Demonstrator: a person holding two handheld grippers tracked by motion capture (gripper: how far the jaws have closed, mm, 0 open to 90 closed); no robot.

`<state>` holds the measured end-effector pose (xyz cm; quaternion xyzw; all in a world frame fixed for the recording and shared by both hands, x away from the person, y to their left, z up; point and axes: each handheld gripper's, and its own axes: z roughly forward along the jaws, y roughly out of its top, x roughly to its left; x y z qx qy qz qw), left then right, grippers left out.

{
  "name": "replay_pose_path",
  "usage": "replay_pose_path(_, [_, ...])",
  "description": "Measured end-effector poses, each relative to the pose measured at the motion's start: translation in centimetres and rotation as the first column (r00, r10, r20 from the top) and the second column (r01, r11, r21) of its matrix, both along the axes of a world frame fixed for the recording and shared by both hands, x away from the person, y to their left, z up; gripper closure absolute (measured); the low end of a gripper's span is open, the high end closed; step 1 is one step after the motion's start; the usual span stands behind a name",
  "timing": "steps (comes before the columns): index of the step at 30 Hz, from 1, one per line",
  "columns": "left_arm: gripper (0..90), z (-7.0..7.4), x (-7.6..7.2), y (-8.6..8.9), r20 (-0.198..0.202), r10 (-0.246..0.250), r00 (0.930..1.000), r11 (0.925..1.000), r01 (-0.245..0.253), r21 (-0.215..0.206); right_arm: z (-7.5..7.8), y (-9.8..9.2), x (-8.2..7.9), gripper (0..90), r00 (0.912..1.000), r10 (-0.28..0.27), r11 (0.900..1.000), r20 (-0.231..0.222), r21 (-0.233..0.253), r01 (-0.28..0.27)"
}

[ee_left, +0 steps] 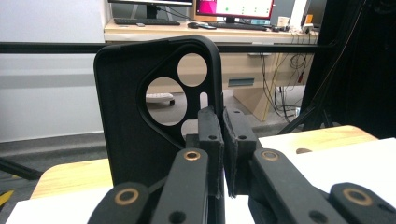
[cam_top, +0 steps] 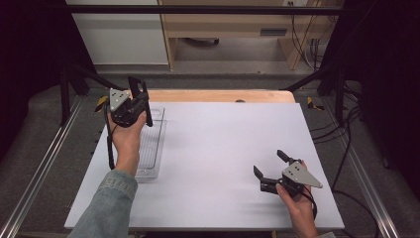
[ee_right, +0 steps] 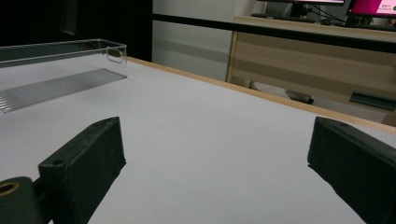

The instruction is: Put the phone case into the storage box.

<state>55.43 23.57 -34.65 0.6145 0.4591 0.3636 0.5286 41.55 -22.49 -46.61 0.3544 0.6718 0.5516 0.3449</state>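
The left claw [ee_left: 223,140] is clamped on a black phone case [ee_left: 140,116], its jaws pinched on the case's right edge just below the camera cutouts, so the case stands upright in front of the claw. In the high view the left claw [cam_top: 141,101] is raised above the far end of a clear tray [cam_top: 157,144], with the case [cam_top: 138,87] sticking up from it toward the far edge of the surface [cam_top: 218,148]. The tray lies lengthwise at the left side of the white surface, partly under the left hand [cam_top: 127,136], whose denim sleeve [cam_top: 106,203] comes in from below. Well apart, at the near right of the surface, the right claw [cam_top: 270,166] is spread wide with nothing between its jaws, pointing left and slightly away. Its own view shows the right claw [ee_right: 215,163] low over the bare white surface, with the tray [ee_right: 60,65] beyond at the far left.
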Motion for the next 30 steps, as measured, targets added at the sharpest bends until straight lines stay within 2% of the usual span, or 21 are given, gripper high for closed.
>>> replay_pose_path(5, [86.5, -0.4, 0.4, 0.1, -0.009, 0.002, 1.0, 1.0, -0.002, -0.009, 0.0, 0.0, 0.0, 4.3, 1.0, 0.002, 1.0, -0.002, -0.001, -0.002])
replay_pose_path(12, [86.5, -0.8, 1.0, -0.2, -0.016, -0.004, 0.9999, 1.0, 0.004, -0.001, 0.0, 0.0, 0.0, 4.3, 1.0, 0.002, 1.0, -0.002, -0.002, -0.002])
replay_pose_path(22, [86.5, -1.6, 2.9, 0.1, -0.035, 0.02, 0.9992, 0.9998, -0.019, 0.006, -0.1, -0.1, 0.1, 4.3, 1.0, 0.0, 1.0, -0.002, -0.003, 0.0])
replay_pose_path(25, [86.5, -1.7, 3.3, 0.1, -0.037, 0.026, 0.999, 0.9996, -0.026, -0.005, -0.1, -0.1, 0.1, 4.3, 1.0, -0.001, 1.0, -0.002, -0.003, 0.001])
replay_pose_path(30, [86.5, -1.9, 3.6, 0.3, -0.047, 0.038, 0.9982, 0.9992, -0.037, 0.016, -0.1, -0.1, 0.1, 4.3, 1.0, 0.003, 1.0, -0.001, -0.004, -0.003])
